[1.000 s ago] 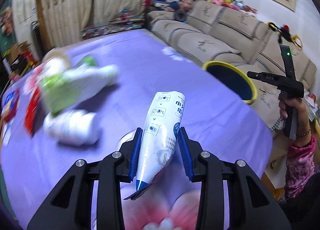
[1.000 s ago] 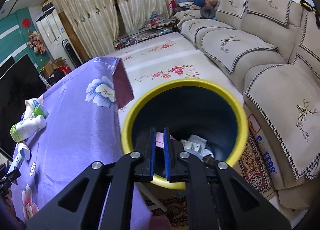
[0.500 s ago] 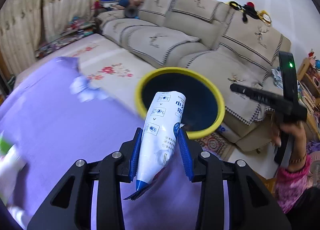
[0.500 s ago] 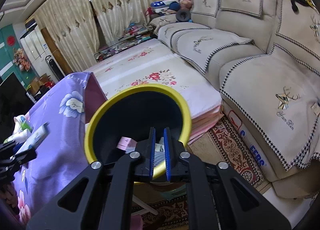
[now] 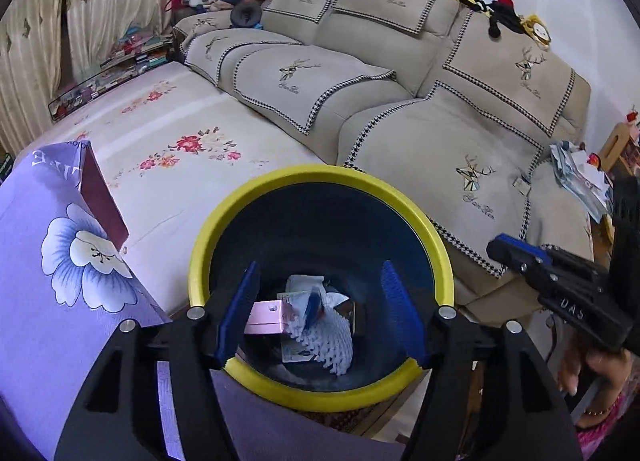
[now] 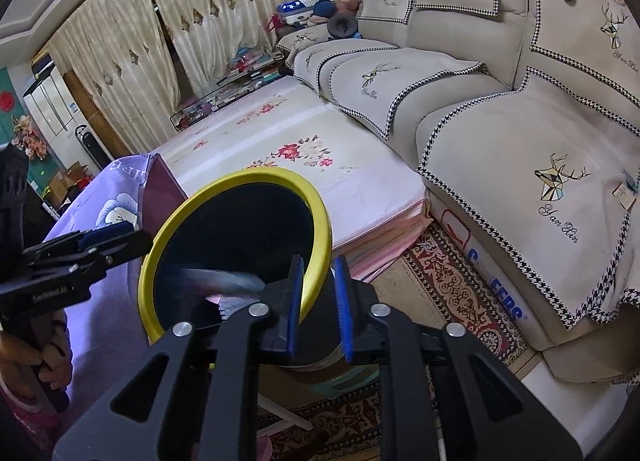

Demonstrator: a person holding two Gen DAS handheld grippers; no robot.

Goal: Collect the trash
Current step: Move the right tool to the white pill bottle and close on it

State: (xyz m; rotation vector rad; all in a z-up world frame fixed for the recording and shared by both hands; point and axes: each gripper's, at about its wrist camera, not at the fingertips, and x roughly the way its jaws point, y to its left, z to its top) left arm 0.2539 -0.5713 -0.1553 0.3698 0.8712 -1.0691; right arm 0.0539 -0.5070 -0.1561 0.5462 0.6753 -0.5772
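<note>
A dark bin with a yellow rim [image 5: 320, 177] stands beside the purple-clothed table. My left gripper [image 5: 320, 313] is open and empty right above its mouth. The white packet [image 5: 328, 337] lies inside on a pink box [image 5: 266, 317] and paper scraps. In the right wrist view the packet shows as a pale blur [image 6: 224, 279] inside the bin [image 6: 320, 217]. My right gripper [image 6: 320, 301] is slightly open and empty, just right of the bin's rim. It also shows in the left wrist view [image 5: 520, 257].
The purple floral tablecloth [image 5: 60, 261] lies left of the bin. A beige sofa [image 5: 400, 101] runs along the back and right. A floral mat [image 6: 300, 157] and a patterned rug [image 6: 452, 281] cover the floor beyond.
My left gripper swung over the bin, opened and let the white packet fall in. My right gripper drew back to the right and parted slightly.
</note>
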